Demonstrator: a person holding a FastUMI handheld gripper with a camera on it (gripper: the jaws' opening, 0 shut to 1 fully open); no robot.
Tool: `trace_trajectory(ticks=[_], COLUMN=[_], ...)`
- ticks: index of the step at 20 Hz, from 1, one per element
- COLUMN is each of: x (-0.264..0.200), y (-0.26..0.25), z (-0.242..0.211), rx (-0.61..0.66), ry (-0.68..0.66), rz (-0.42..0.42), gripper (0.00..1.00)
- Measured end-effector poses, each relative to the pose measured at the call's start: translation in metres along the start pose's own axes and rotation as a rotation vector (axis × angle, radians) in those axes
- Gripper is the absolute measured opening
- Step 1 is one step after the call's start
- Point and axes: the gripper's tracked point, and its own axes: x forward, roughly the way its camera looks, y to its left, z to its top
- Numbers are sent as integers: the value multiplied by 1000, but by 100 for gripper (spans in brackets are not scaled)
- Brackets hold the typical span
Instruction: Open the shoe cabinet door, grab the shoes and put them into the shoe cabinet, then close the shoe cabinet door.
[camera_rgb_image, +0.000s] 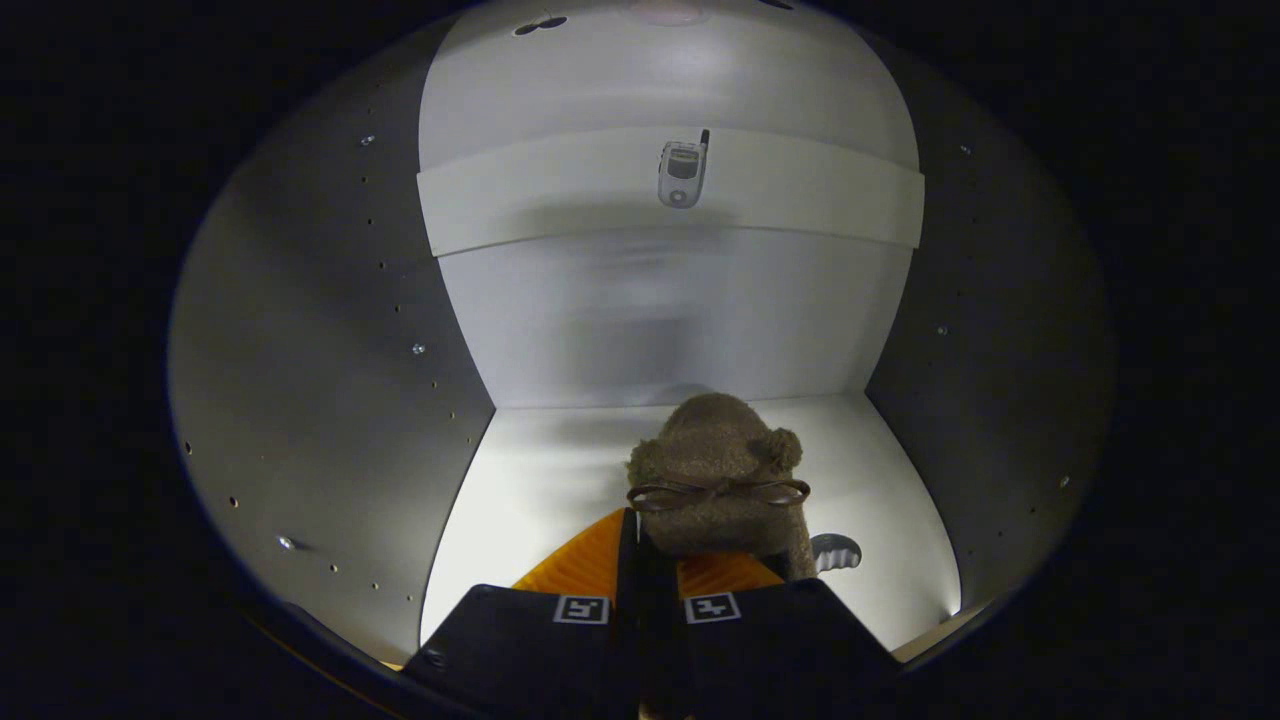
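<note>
I am looking into the white shoe cabinet (560, 480), with its floor, back wall and both side walls around me. A brown fuzzy shoe (715, 450) with a thin bow across it sits just ahead of my fingertips, low over the cabinet floor. My gripper (648, 535) is shut on the shoe's near edge, with the two fingers (590, 565) almost touching. A grey bit of sole (838, 550) shows to the right of the shoe. I cannot tell whether the shoe rests on the floor.
A white crossbar (500, 200) runs across the back wall higher up, with a small phone-shaped object (682, 172) on it. The grey side walls (330, 380) carry rows of small holes and close in on both sides.
</note>
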Motion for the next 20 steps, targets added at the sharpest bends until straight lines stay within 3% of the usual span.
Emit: trace_trajectory(ticks=[1, 6, 8, 12, 20], x=[-4, -35, -54, -95, -230], y=[-1, 5, 4, -6, -29], z=[-2, 4, 8, 17, 16], rx=[5, 60, 85, 110, -70], ry=[4, -56, -85, -180, -453], rz=[0, 48, 56, 54, -12], gripper=[16, 86, 99, 98, 98])
